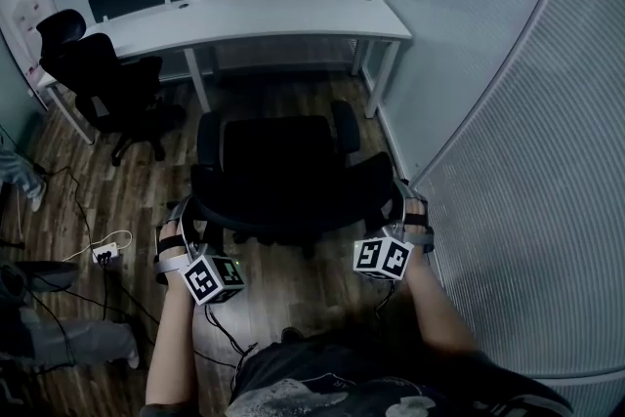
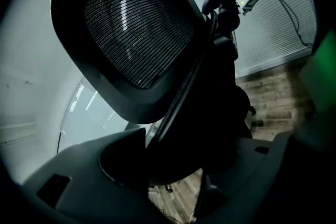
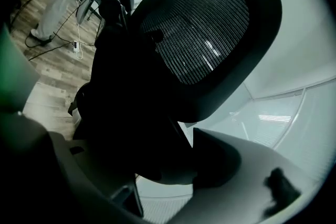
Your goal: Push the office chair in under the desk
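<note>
A black office chair (image 1: 278, 166) stands in the middle of the wooden floor, its seat facing the white desk (image 1: 244, 15) and short of it. Its mesh backrest (image 2: 136, 29) is the side nearest me. My left gripper (image 1: 186, 210) is at the backrest's left edge and my right gripper (image 1: 402, 200) at its right edge. In the left gripper view the jaws (image 2: 173, 149) stand wide with the backrest's rim between them. In the right gripper view the backrest (image 3: 205, 23) likewise lies between wide jaws (image 3: 163, 160). Neither view shows the pads pressing on it.
A second black chair (image 1: 107, 78) stands by the desk's left end. Two more chair backs show behind the desk. A frosted glass wall (image 1: 488, 112) runs close along the right. Cables and a power strip (image 1: 105, 254) lie on the floor at left, near a person's legs (image 1: 59, 337).
</note>
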Motion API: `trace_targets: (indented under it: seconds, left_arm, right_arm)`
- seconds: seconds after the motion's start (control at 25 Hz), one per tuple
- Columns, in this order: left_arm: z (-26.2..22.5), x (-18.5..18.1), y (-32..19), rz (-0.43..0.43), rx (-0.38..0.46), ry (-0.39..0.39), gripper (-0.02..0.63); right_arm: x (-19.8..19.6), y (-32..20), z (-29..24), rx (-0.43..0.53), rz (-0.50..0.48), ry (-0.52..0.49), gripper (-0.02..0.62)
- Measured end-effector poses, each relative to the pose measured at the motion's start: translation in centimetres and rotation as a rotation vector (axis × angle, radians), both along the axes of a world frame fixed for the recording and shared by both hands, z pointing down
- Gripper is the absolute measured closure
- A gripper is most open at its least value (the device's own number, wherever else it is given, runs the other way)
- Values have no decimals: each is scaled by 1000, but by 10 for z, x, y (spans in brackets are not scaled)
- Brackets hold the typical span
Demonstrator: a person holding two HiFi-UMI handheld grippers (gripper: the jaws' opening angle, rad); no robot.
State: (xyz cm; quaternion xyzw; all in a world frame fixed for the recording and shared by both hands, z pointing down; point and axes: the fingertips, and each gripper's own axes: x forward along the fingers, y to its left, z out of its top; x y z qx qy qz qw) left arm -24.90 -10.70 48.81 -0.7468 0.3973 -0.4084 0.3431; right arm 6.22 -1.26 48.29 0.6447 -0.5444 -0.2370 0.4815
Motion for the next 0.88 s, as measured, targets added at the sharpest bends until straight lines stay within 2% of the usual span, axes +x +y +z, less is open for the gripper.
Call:
trace_targets:
  seconds: [0.44, 0.88]
  left_arm:
    - [6, 13, -56, -7, -22, -8, 330]
    - [6, 39, -145, -80, -66, -32, 328]
  right_arm:
    - [13, -51, 8, -48, 36, -10, 316]
    - [40, -137, 6, -44, 4, -24, 316]
